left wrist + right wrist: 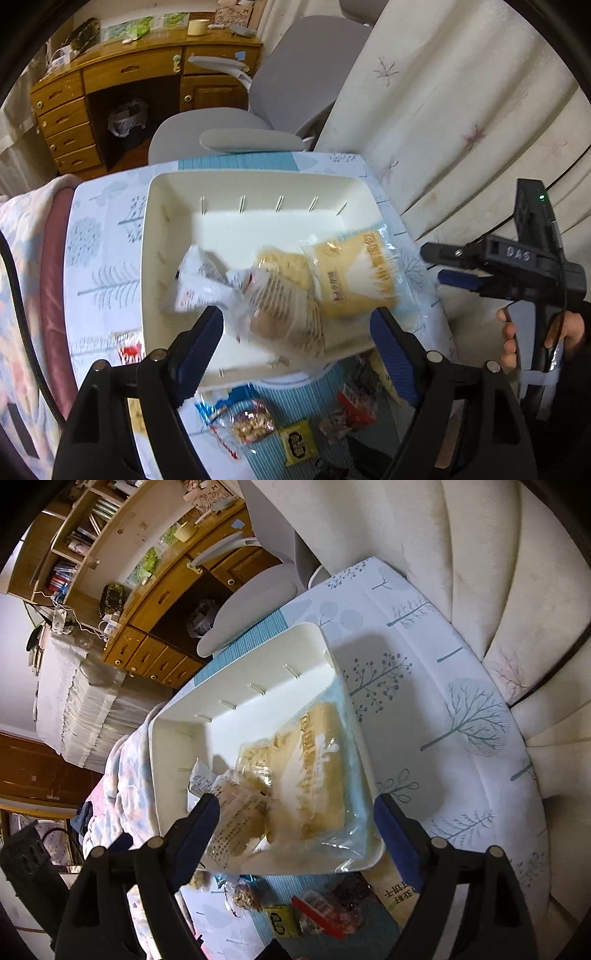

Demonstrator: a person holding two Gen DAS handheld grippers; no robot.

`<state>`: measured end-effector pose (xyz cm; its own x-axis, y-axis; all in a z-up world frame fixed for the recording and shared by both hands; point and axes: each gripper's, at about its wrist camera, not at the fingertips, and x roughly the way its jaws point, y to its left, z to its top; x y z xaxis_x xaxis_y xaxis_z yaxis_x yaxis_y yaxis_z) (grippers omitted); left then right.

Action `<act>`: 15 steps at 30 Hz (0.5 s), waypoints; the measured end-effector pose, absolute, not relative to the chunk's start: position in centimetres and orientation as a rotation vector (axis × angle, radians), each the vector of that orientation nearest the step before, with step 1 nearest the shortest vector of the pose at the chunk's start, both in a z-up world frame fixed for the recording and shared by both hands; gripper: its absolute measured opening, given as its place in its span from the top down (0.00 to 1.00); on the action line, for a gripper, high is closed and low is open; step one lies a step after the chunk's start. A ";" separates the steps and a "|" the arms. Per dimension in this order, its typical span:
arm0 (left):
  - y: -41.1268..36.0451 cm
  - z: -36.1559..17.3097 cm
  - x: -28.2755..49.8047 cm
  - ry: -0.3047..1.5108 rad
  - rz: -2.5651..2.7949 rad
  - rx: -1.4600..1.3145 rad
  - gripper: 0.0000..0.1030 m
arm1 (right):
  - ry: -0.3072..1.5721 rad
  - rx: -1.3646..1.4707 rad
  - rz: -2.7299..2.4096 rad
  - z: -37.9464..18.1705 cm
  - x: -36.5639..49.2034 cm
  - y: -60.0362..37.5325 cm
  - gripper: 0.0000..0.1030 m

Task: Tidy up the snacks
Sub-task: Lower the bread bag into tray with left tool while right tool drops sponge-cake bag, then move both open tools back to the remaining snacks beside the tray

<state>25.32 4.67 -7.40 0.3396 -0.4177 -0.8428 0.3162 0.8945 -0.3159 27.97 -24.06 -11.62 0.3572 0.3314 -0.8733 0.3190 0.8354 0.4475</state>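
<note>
White plastic bin sits mid-tabletop on a tree-print cloth. Inside it: yellow cake pack with print too blurred to read, against the bin's right wall, and a clear wrapped pastry pack plus a white wrapper, motion-blurred. Left gripper jaws wide, nothing clamped. Right gripper jaws wide, empty, over the bin; its body reads "DAS". Loose snacks at the tabletop's near edge: small yellow packet, red-white packs, partly cut off behind fingers.

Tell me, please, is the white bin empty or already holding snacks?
Partly filled: several snack packets lie at the near end of the white bin; its far end is bare.
</note>
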 end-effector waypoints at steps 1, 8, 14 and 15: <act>4.7 -7.4 24.8 1.133 -0.471 -0.102 0.21 | 1.225 0.624 0.011 -11.5 27.7 -24.3 0.16; 4.5 -6.8 21.6 1.144 -0.430 -0.121 0.22 | 1.209 0.627 0.029 -10.4 25.2 -25.3 0.16; 4.0 -6.5 18.8 1.153 -0.391 -0.120 0.21 | 1.217 0.598 0.038 -10.2 22.7 -25.5 0.16; 3.9 -6.6 18.3 1.156 -0.384 -0.119 0.21 | 1.221 0.592 0.041 -10.3 22.4 -25.5 0.16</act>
